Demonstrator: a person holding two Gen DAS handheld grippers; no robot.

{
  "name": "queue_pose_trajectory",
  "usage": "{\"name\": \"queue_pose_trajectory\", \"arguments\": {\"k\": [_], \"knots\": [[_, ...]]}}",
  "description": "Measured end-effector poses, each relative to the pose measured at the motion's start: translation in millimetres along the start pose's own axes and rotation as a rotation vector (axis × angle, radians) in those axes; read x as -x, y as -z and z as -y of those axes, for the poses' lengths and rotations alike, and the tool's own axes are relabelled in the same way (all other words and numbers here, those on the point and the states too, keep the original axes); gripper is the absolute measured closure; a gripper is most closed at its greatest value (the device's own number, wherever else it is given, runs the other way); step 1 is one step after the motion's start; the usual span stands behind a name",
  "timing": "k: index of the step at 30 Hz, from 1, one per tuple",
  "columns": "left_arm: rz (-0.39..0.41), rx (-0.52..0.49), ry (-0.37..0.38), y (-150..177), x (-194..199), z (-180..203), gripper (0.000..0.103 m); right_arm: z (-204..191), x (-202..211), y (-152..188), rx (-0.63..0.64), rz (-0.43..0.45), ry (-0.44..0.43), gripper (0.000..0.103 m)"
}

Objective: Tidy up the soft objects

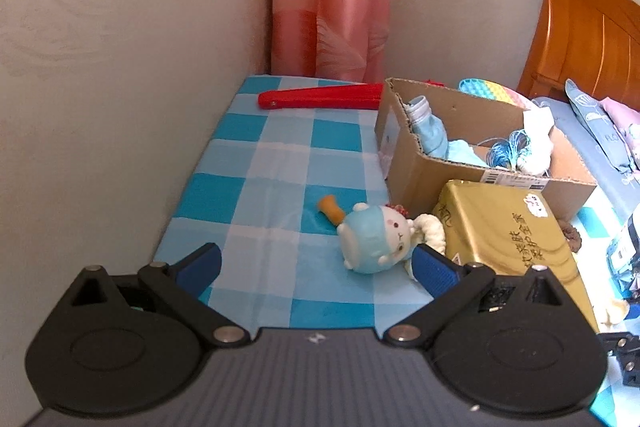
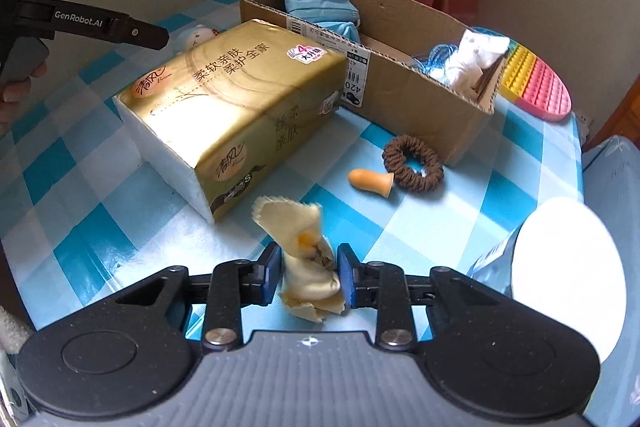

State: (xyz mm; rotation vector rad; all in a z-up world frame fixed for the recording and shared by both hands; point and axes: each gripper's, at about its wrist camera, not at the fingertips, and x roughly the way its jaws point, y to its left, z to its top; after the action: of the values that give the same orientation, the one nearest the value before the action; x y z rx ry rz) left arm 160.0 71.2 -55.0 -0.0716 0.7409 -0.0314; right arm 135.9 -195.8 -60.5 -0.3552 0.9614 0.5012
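My right gripper (image 2: 307, 273) is shut on a crumpled pale yellow cloth (image 2: 306, 259), held above the checked tablecloth (image 2: 100, 187). My left gripper (image 1: 316, 267) is open and empty; a small blue and white plush toy (image 1: 374, 241) lies between its fingers, close to the right pad. An orange earplug (image 1: 330, 207) lies just beyond the plush. A cardboard box (image 2: 420, 95) holds blue socks (image 2: 320, 3), blue string and a white cloth (image 2: 476, 59). A brown scrunchie (image 2: 412, 163) and another orange earplug (image 2: 370, 181) lie before the box.
A gold tissue pack (image 2: 232, 99) lies beside the box. A red folded fan (image 1: 320, 98) lies at the table's far end by the curtain (image 1: 332, 7). A rainbow pop mat (image 2: 536, 83) lies behind the box. A wall runs along the left; a bed (image 1: 600, 131) stands to the right.
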Motion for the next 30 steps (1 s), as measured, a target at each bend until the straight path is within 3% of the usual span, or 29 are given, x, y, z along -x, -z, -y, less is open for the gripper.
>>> {"name": "queue_pose_trajectory", "arguments": {"k": [2, 4, 8, 13, 16, 22, 30], "knots": [[-0.003, -0.004, 0.002, -2, -1, 2, 0.002, 2, 1, 4, -0.029, 0.018, 0.011, 0.059], [-0.006, -0.007, 0.0, -4, -4, 4, 0.002, 5, 0, 8, -0.052, 0.032, 0.034, 0.046], [-0.008, -0.01, -0.006, -5, -12, 7, 0.006, 7, 1, 15, -0.08, 0.06, 0.021, 0.042], [-0.007, 0.013, 0.033, -7, -19, 6, 0.016, 4, -1, 22, -0.104, 0.087, 0.012, 0.016], [-0.02, 0.012, 0.043, -8, -25, 8, 0.03, -2, -3, 26, -0.096, 0.105, 0.014, 0.011], [-0.038, 0.048, 0.089, -9, -36, 8, 0.032, -10, -6, 27, -0.083, 0.11, 0.005, 0.0], [-0.05, 0.098, 0.172, -8, -48, 7, 0.056, -16, -6, 30, -0.082, 0.124, 0.005, 0.0]]}}
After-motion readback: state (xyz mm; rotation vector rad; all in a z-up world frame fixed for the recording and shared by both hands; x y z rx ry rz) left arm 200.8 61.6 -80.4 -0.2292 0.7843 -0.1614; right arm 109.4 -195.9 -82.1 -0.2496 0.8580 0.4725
